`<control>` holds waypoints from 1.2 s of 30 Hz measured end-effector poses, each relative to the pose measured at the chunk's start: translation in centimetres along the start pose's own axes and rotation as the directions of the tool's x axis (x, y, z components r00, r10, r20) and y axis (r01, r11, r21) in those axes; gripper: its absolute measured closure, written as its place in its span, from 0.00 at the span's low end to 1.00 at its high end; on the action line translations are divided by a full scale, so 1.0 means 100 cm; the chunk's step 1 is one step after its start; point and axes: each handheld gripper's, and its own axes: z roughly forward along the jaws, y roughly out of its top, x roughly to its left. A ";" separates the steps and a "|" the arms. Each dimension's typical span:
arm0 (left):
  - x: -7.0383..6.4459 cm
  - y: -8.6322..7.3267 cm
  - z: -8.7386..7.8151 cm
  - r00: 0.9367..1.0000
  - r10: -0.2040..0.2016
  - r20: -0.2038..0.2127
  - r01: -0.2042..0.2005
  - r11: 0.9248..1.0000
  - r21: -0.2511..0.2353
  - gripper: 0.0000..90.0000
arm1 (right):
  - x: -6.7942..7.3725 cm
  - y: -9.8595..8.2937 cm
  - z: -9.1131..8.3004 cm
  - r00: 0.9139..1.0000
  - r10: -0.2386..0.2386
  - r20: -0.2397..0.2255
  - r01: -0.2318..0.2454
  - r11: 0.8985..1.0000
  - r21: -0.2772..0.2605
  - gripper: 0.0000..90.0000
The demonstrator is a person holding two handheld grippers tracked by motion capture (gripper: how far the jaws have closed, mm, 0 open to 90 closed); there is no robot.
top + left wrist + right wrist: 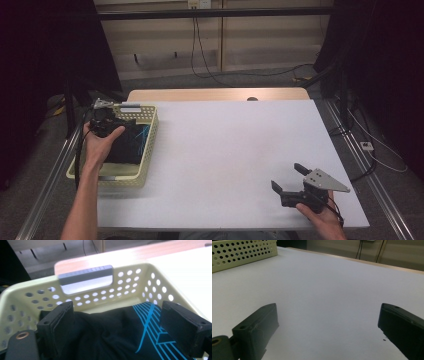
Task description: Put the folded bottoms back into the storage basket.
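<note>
Black garment (110,335) — bottom edge cut off

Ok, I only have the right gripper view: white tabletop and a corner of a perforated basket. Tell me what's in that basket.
Observer: A black cloth garment with blue line print lies inside the pale yellow perforated plastic basket.
Operator: Give me the left gripper's position.
Observer: The left gripper is over the basket, jaws open just above the garment.
Operator: Describe the basket's far end.
Observer: A grey plastic handle sits on its far rim.
</note>
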 end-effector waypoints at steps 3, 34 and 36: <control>-0.001 -0.003 -0.007 1.000 0.024 -0.001 -0.024 0.999 -0.024 0.12 | 0.000 0.000 0.001 1.000 -0.005 -0.003 0.005 1.000 0.001 0.03; -0.024 -0.015 -0.056 0.996 0.089 -0.016 -0.090 0.991 -0.099 0.10 | -0.003 -0.001 0.001 1.000 0.006 0.021 -0.006 1.000 -0.010 0.03; -0.026 -0.016 -0.059 0.994 0.110 -0.017 -0.111 0.988 -0.104 0.10 | -0.002 -0.001 0.001 1.000 0.005 0.021 -0.005 1.000 -0.010 0.03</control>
